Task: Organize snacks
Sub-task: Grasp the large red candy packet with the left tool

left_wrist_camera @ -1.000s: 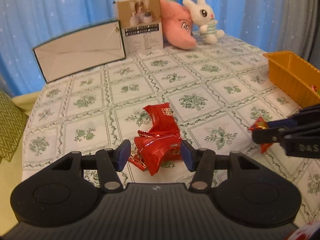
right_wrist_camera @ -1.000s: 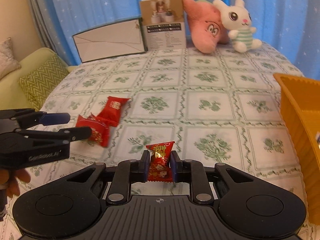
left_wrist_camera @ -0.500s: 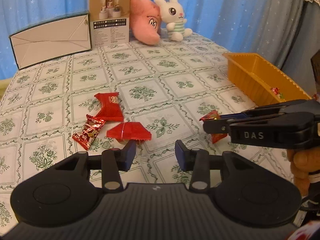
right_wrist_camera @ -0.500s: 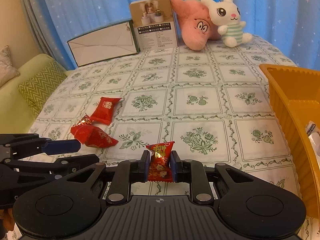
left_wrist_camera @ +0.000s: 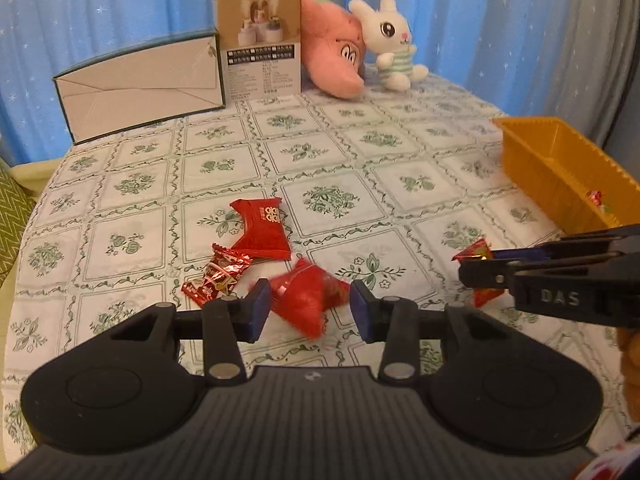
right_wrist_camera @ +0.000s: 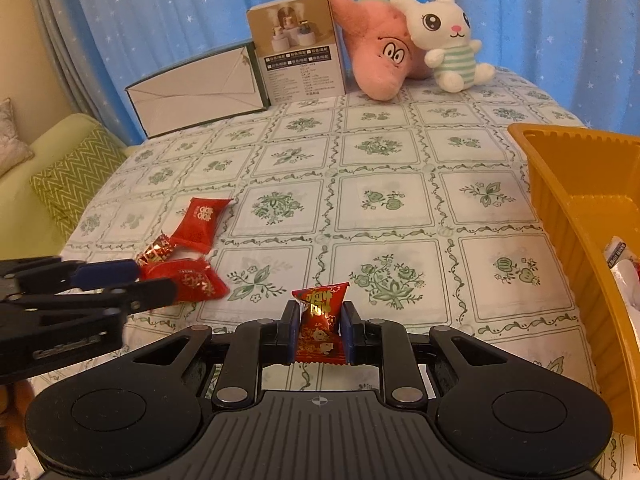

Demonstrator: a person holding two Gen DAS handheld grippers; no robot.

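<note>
On the flowered tablecloth a puffy red snack packet (left_wrist_camera: 308, 300) shows blurred between the pads of my left gripper (left_wrist_camera: 310, 310). The jaws flank it about as wide as the packet, with no squeeze visible. In the right wrist view that packet (right_wrist_camera: 192, 282) rests on the cloth at the left gripper (right_wrist_camera: 154, 280) tips. A flat red packet (left_wrist_camera: 262, 228) and a small foil candy (left_wrist_camera: 218, 278) lie just beyond. My right gripper (right_wrist_camera: 319, 332) is shut on a red-and-gold candy (right_wrist_camera: 318, 320), held upright. An orange basket (right_wrist_camera: 560, 200) stands to the right.
The basket (left_wrist_camera: 548, 168) holds a few wrapped sweets (right_wrist_camera: 624, 264). At the table's far edge stand a long pale box (left_wrist_camera: 140, 88), a tall printed box (left_wrist_camera: 260, 44), a pink plush (left_wrist_camera: 332, 60) and a white rabbit plush (left_wrist_camera: 390, 44). A green cushion (right_wrist_camera: 76, 176) lies left.
The left jaws are narrower than a second ago. Half a second ago the puffy packet lay ahead of the left fingertip; now it is between the pads. The right gripper keeps its candy.
</note>
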